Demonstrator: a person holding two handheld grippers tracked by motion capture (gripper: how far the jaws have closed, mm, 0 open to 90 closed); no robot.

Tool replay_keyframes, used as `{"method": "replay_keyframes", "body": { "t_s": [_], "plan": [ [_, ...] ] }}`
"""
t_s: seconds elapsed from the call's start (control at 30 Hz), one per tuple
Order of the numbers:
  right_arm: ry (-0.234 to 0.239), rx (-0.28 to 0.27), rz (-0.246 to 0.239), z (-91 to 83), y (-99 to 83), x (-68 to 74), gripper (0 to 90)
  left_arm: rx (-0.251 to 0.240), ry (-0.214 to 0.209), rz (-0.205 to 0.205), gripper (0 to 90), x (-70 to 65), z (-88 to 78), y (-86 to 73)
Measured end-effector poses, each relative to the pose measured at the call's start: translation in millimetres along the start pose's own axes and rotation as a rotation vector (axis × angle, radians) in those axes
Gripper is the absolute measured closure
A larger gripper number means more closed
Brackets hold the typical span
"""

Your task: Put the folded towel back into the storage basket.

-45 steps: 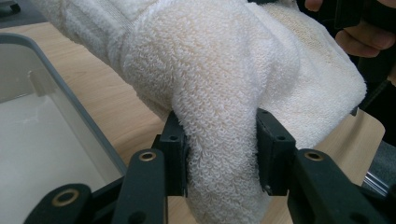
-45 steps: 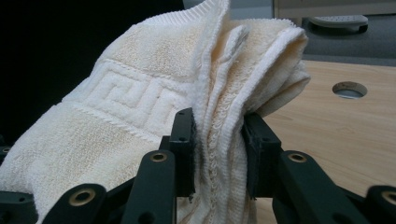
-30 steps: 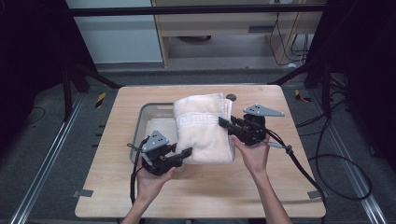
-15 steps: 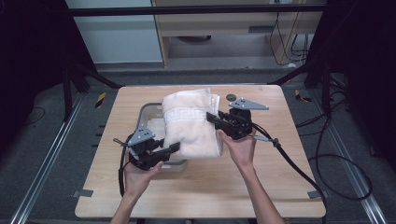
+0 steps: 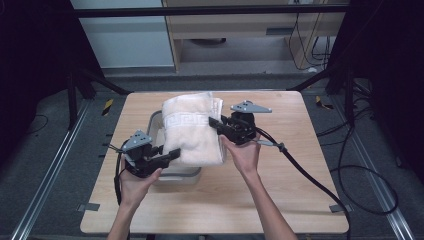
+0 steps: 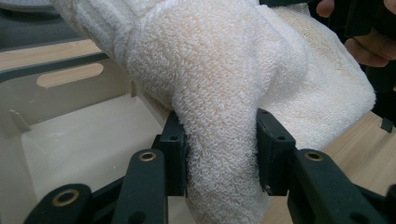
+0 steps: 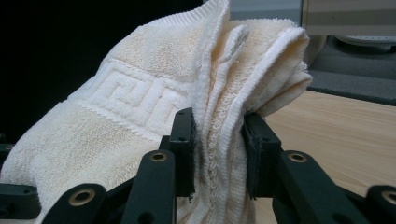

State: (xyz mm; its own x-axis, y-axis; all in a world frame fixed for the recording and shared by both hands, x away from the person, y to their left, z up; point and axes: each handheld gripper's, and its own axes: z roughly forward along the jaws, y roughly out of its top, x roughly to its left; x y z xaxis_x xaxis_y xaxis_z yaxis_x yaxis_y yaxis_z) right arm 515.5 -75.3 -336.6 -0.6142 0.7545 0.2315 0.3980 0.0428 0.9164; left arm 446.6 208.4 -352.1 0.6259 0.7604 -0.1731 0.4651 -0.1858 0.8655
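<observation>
We've got the towel (image 5: 192, 131) pinched in both — left gripper (image 5: 170, 155) and right gripper (image 5: 216, 123) each clamped on an edge — hanging over the bin (image 5: 177, 174). Lowering in looks left.

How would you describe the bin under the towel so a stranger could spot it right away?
On the wooden table, look left of centre between the person's two hands. The bin is a shallow pale rectangular tub with a grey rim, mostly covered by the folded cream towel. It is the one hard container there, with slot handles in its walls.
</observation>
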Motion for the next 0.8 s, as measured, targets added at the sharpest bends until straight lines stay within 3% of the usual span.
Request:
{"method": "replay_keyframes", "body": {
  "t_s": [0.8],
  "plan": [
    [0.02,0.011,-0.013,43.7,1.7,25.7,68.7,0.036,0.06,-0.027,60.1,39.5,-17.9,-6.0]
  ]
}}
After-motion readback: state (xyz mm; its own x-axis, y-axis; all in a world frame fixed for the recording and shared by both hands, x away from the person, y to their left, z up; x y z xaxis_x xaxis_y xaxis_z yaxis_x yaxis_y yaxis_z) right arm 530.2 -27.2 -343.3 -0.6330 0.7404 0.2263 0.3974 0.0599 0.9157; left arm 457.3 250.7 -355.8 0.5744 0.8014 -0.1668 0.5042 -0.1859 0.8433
